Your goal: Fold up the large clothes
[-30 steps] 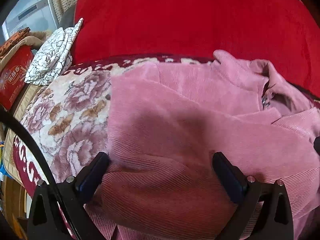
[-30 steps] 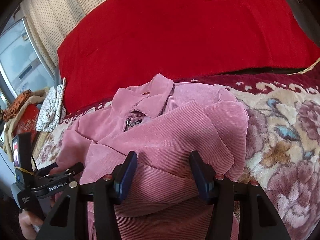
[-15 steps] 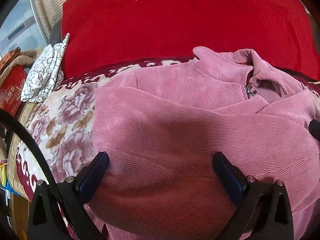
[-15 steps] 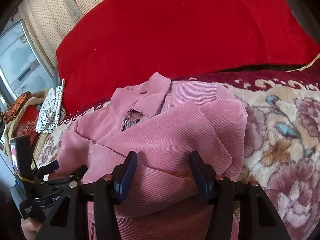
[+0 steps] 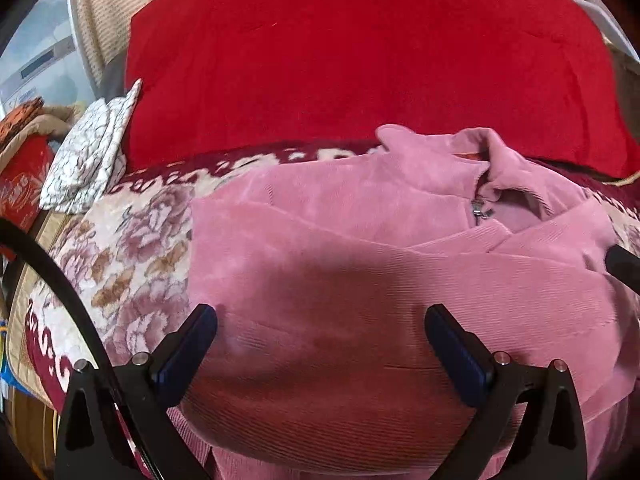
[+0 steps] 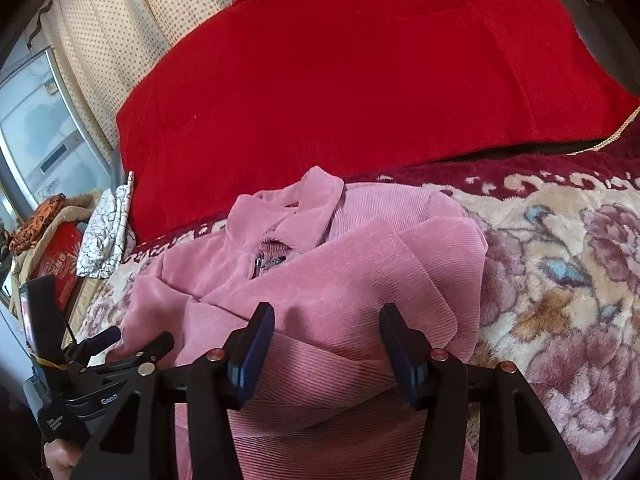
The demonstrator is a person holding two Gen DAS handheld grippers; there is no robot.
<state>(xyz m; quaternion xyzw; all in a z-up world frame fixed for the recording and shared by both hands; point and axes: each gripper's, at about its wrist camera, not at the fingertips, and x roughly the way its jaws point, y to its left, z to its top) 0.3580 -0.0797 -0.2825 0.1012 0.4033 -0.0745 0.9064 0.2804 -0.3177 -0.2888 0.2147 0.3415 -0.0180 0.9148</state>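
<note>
A pink corduroy jacket [image 5: 360,264] lies on a floral blanket, collar and zip [image 5: 478,210] at the far side, both sleeves folded across its front. My left gripper [image 5: 320,332] is open, its fingers spread just above the jacket's left front. My right gripper [image 6: 326,332] is open over the folded right sleeve of the jacket [image 6: 340,272]. The left gripper also shows in the right wrist view [image 6: 132,344], at the jacket's left edge. Nothing is held.
A floral blanket [image 6: 560,280] covers the bed. A big red cushion [image 5: 360,60] stands behind the jacket. A white patterned cloth [image 5: 88,152] and a red box [image 5: 20,184] lie at the far left, by the bed's edge.
Both grippers have pulled back and up a little from the jacket. The collar and zip sit further off in the left wrist view. The jacket itself has not moved.
</note>
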